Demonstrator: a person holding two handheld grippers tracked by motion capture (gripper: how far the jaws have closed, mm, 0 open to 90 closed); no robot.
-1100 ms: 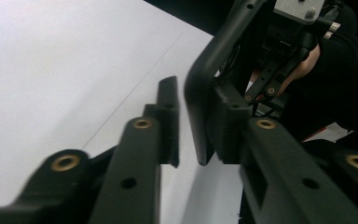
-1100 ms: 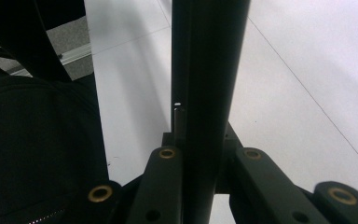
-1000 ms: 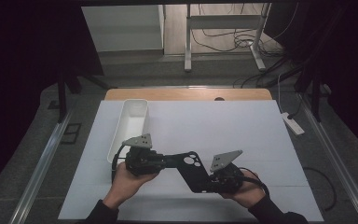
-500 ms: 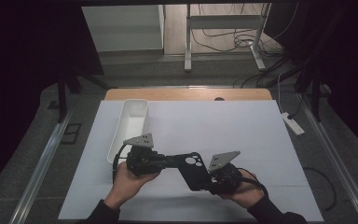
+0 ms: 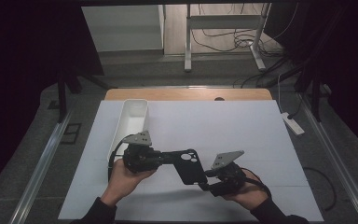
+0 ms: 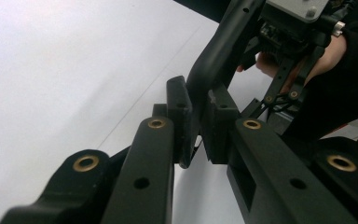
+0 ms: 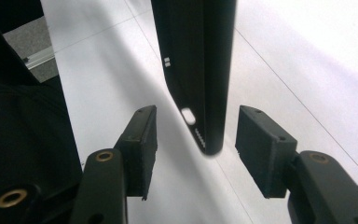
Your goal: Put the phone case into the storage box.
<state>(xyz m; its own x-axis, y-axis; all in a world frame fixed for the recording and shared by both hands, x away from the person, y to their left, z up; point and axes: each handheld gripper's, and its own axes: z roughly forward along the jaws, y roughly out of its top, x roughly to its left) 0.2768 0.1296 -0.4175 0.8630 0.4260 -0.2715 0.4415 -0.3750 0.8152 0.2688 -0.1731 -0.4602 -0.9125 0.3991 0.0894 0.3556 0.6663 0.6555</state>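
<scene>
The thin black plastic phone case [image 5: 189, 165], with a round camera cut-out at its far end, is held clear above the white table mat [image 5: 223, 126], in front of the long white plastic tray [image 5: 129, 122] and to its right. The left gripper [image 5: 161, 158] is clamped on the case's edge nearest the tray, pads pressed on both faces. The right gripper [image 5: 205, 179] has its jaws just opened; the pads stand apart on either side of the case's bottom end without touching it.

The case is judged light, thin-walled and somewhat flexible, with a smooth surface that may slip; a hold across the flat faces near a rim seems soundest, away from the cut-outs. No brand, label or writing can be read.
</scene>
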